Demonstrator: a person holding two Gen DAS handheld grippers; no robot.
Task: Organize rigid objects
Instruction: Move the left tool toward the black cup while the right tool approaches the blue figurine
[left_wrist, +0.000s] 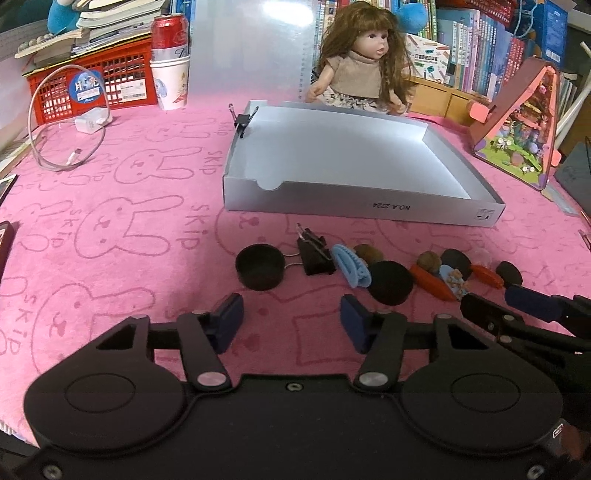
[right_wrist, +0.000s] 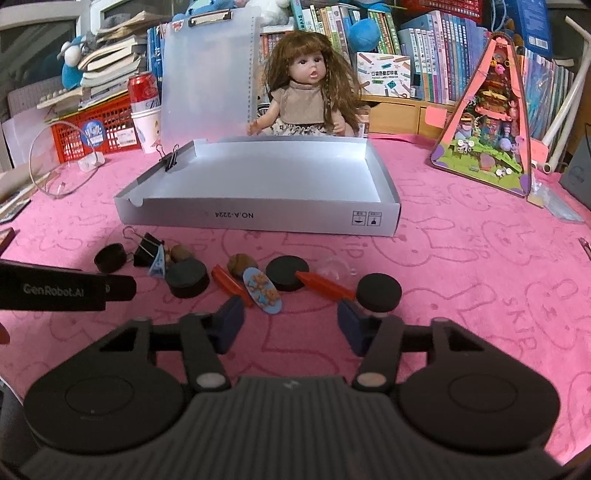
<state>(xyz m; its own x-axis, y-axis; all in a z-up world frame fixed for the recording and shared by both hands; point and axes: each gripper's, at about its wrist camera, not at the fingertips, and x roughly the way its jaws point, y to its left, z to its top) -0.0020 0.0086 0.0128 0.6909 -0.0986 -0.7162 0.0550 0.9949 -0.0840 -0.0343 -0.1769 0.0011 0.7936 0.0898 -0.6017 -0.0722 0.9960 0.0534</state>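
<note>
Clutter sits just ahead of both grippers: left gripper (left_wrist: 291, 319) and right gripper (right_wrist: 291, 319) gape, empty. Crowded round black puck (right_wrist: 379, 292) beside right fingertip could get nudged, scattering neighbours before silver cardboard tray (right_wrist: 258, 218).

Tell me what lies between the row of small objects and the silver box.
Only bare pink cloth lies between the row, for instance the black puck, and the silver box. The right wrist view shows this best.
</note>
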